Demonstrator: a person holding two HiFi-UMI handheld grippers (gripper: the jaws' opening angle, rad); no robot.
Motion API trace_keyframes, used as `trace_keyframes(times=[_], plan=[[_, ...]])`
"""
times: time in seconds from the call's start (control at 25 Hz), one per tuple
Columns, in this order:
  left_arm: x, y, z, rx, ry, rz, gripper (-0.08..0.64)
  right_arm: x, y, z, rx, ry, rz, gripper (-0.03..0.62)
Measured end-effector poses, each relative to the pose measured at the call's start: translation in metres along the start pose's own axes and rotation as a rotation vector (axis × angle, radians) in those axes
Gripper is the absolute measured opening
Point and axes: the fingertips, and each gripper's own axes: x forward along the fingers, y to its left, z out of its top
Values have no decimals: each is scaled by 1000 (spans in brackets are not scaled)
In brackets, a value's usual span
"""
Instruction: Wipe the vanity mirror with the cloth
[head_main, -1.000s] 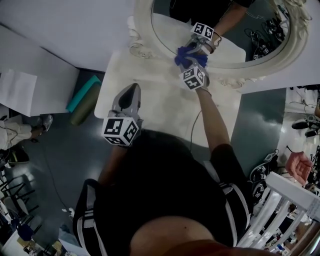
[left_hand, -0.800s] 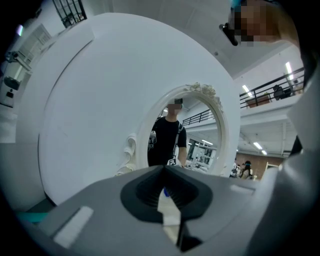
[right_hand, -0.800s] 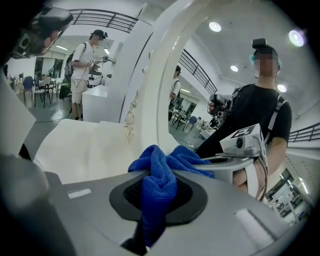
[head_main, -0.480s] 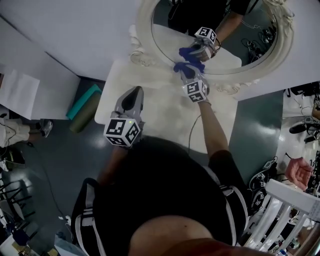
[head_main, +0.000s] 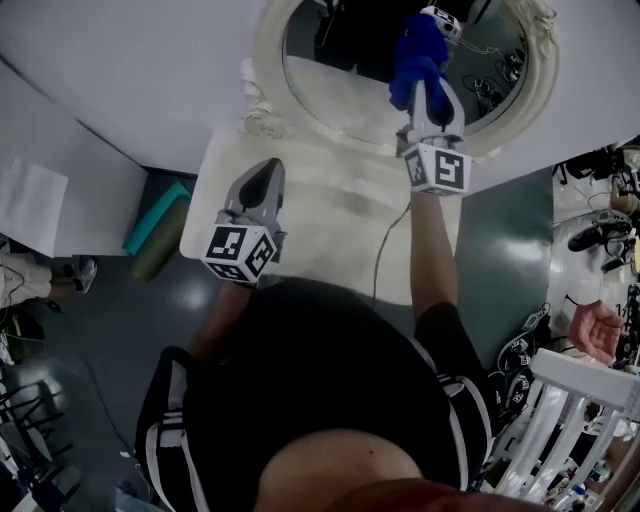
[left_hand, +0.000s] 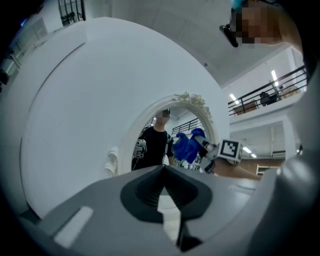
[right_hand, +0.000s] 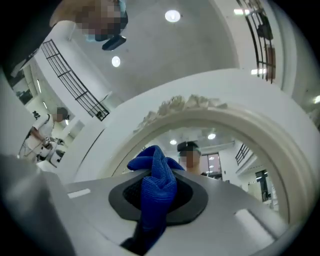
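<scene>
Blue cloth (head_main: 415, 55) pressing on the vanity mirror (head_main: 268, 60)
The cloth is bunching against the right part of the glass; the oval mirror, in its ornate cream frame, is standing upright.

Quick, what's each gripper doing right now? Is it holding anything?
Left gripper: shut, nothing between its jaws.
Right gripper: shut on the blue cloth.

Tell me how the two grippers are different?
The right gripper holds a blue cloth up at the vanity mirror; the left gripper is shut on nothing. The right is raised high; the left hangs low over the white table. Both carry marker cubes.
</scene>
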Motion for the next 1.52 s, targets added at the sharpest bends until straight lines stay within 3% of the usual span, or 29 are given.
trace_keyframes(times=[0.16, 0.28, 0.64, 1.0, 1.16, 1.32, 1.52], plan=[[2, -2, -2, -5, 6, -14, 8, 21, -38, 83, -71, -139, -120, 49], [0, -1, -3, -10, 11, -18, 8, 39, -56, 115, -120, -164, -173, 49], [0, 12, -9, -31, 22, 7, 8, 81, -59, 115, -201, -126, -208, 49], [5, 22, -19, -58, 45, 20, 8, 117, -1, 112, -447, -2, -77, 49], [6, 28, -22, -64, 53, 29, 8, 127, 28, 98, -621, 19, 8, 49], [7, 30, -25, -70, 61, 32, 8, 127, 68, 59, -755, 62, 100, 49], [9, 31, -30, -74, 75, 32, 8, 103, 113, -25, -899, 139, 262, 49]])
